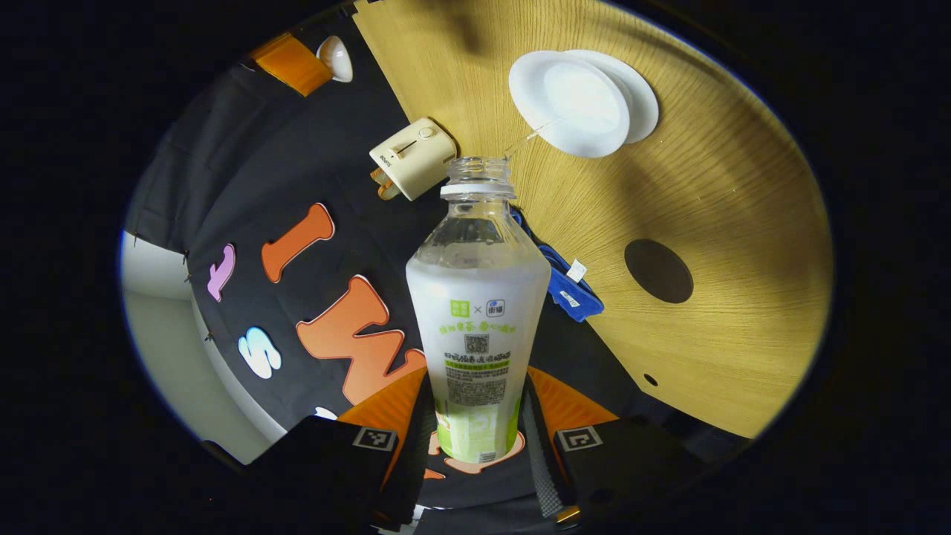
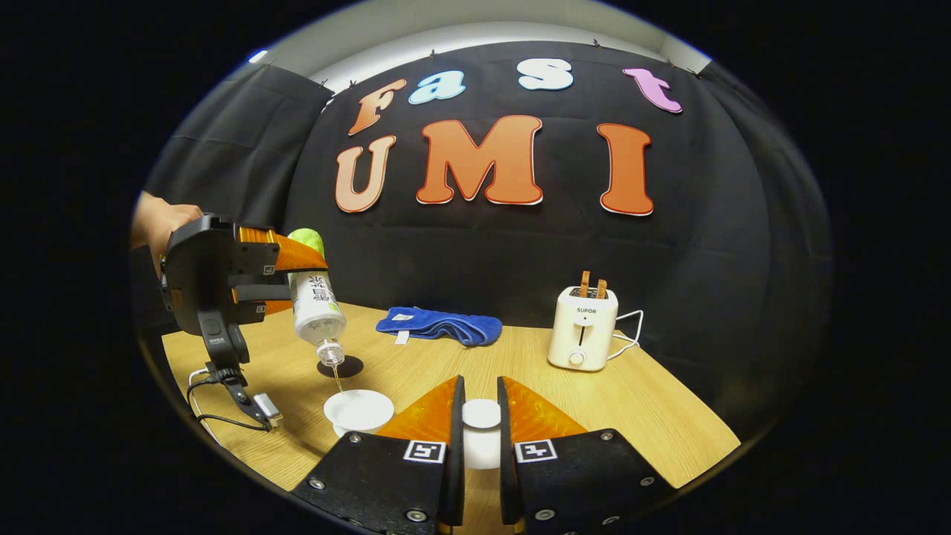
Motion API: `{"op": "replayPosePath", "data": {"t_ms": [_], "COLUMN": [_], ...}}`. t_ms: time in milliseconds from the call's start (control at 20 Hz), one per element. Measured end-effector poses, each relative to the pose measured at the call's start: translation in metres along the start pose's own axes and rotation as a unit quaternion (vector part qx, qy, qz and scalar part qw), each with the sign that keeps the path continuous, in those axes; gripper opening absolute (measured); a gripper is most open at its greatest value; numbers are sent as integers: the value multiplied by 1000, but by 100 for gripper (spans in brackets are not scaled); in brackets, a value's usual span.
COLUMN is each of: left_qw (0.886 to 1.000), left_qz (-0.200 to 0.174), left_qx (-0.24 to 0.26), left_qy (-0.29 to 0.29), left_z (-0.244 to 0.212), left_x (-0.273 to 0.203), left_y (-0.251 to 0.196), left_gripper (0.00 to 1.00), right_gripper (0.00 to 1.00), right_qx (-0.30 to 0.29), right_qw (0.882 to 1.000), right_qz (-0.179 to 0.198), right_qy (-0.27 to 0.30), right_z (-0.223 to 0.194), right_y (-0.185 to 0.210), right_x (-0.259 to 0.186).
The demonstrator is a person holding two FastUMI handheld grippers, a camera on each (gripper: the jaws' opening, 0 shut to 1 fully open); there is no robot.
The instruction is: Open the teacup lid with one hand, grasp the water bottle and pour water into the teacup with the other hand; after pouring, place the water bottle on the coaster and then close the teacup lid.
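Left hand-held gripper (image 1: 475, 446) clamps the clear plastic water bottle (image 1: 475, 312) low on its body, tilted, thin stream falling into the white ceramic teacup (image 2: 359, 411) on the wooden desk (image 2: 639, 409). Bottle is light, slick and squashable, so a firm mid-body grip is safer. Right hand-held gripper (image 2: 481, 423) pinches the small white lid (image 2: 481, 414); fragile.

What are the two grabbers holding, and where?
Left hand-held gripper squeezes the water bottle near its base. Right hand-held gripper pinches the teacup lid by its knob.

Right gripper (image 2: 476, 438) with black bolted finger mounts carrying square black-and-white markers, orange wedge-shaped ribbed panels, left gripper (image 2: 293, 279) a black boxy body, black cable trailing below
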State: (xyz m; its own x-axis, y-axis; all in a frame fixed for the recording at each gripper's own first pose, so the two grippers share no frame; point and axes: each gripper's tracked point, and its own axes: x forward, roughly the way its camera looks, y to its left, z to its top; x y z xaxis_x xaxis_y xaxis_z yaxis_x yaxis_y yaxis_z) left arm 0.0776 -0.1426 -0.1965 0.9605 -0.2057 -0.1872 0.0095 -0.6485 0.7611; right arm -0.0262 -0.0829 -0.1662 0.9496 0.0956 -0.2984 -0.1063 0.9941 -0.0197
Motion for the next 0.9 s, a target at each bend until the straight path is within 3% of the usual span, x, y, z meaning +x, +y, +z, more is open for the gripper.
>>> {"op": "replayPosePath", "data": {"t_ms": [200,450,700,900], "left_qw": [1000,995,978,955], "left_qz": [2,-3,-1,43], "left_qx": [-14,-102,-206,-293], "left_qy": [-3,-9,-22,-25], "left_z": [0,7,11,16], "left_x": [1,-1,-2,-11], "left_y": [0,-22,-27,-24], "left_gripper": [64,61,63,60], "right_gripper": [19,19,19,19], "right_qx": [13,29,46,56], "right_qw": [1000,999,998,997], "right_qz": [15,29,40,45], "right_qy": [-5,-8,-13,-12], "right_z": [4,10,17,16], "right_y": [9,18,28,33], "right_x": [1,6,8,15]}}
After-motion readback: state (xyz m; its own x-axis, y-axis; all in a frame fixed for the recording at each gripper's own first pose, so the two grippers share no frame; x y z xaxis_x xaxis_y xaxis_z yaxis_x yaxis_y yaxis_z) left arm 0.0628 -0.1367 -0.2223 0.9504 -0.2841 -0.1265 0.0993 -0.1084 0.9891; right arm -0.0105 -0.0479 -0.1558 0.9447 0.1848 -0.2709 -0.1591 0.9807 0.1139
